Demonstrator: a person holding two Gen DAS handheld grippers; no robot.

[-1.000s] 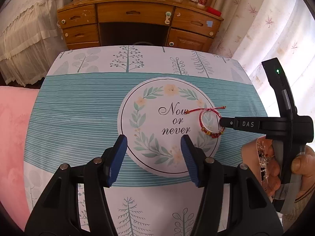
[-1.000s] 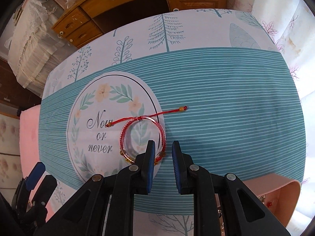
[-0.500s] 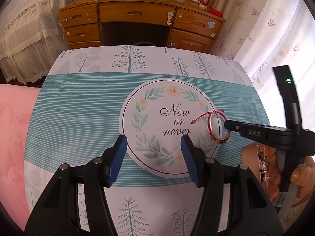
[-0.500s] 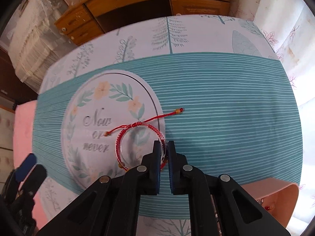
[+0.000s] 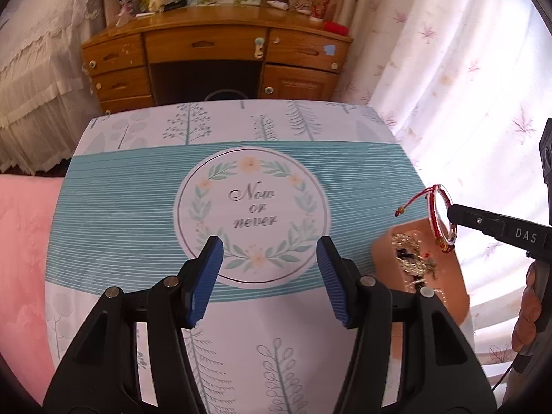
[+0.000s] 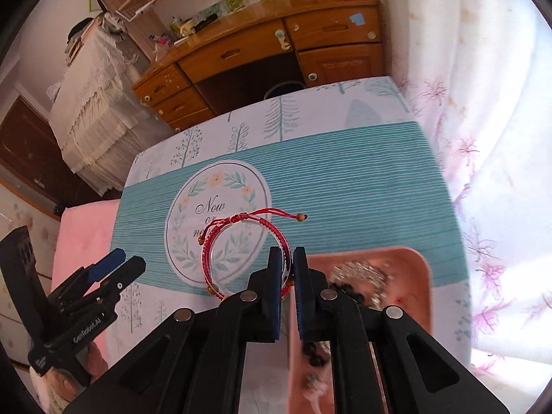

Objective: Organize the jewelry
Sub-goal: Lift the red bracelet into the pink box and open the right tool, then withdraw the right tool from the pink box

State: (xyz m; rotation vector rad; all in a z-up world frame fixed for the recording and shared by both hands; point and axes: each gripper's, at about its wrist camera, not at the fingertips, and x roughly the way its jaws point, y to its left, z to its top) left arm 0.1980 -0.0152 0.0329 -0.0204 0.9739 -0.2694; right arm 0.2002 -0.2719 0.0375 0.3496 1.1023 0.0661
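Note:
My right gripper (image 6: 287,255) is shut on a red braided bracelet (image 6: 241,252) with a clear ring and small beads. It holds the bracelet in the air at the left edge of a pink tray (image 6: 419,265). In the left wrist view the right gripper (image 5: 452,215) holds the bracelet (image 5: 440,219) above the tray (image 5: 383,246) at the table's right side. The tray holds silver and dark jewelry (image 5: 412,258). My left gripper (image 5: 269,264) is open and empty above the table's near edge; it also shows in the right wrist view (image 6: 115,264).
The table has a teal striped cloth (image 5: 120,207) with a round "Now or never" print (image 5: 252,207). A wooden desk (image 5: 214,55) stands beyond the far edge. A curtain (image 5: 448,69) hangs at the right. A pink cloth (image 5: 24,241) lies at the left.
My right gripper closed on the bracelet, lifted it off the cloth and carried it right, over the pink tray. My left gripper stayed open and pulled back a little.

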